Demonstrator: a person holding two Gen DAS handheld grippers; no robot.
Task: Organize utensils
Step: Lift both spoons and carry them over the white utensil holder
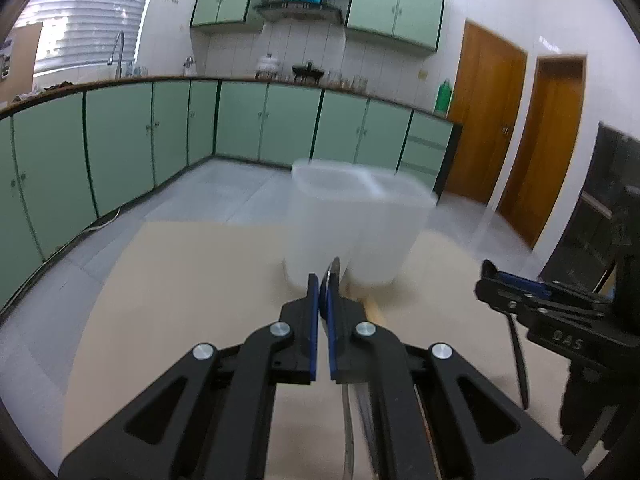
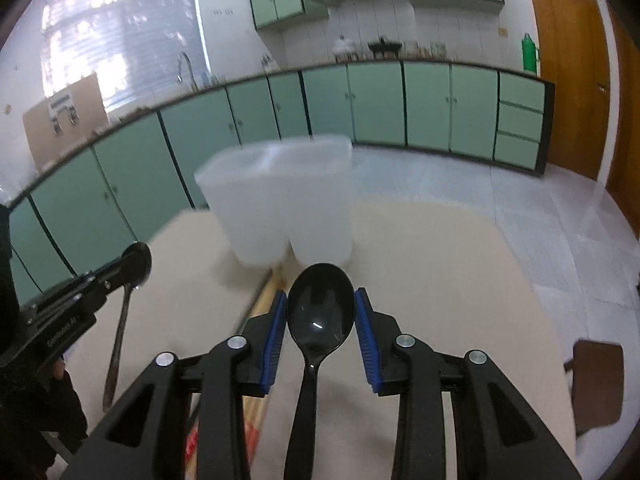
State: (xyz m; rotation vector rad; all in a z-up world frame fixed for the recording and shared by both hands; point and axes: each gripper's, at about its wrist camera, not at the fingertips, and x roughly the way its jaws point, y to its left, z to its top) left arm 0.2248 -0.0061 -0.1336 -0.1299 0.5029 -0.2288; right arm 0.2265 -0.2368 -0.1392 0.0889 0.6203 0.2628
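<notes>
A translucent white two-compartment holder (image 1: 356,224) stands on the beige table, also in the right wrist view (image 2: 280,200). My left gripper (image 1: 323,300) is shut on a metal spoon (image 1: 334,276), held edge-on with its handle hanging down; the spoon's bowl shows in the right wrist view (image 2: 138,264). My right gripper (image 2: 321,304) is shut on the bowl of a black plastic spoon (image 2: 320,312), and also shows in the left wrist view (image 1: 512,284). Both grippers hover in front of the holder.
Wooden chopsticks (image 2: 260,308) lie on the table (image 2: 420,280) under the grippers. A brown chair seat (image 2: 596,384) is at the right. Green cabinets (image 1: 120,140) line the far walls.
</notes>
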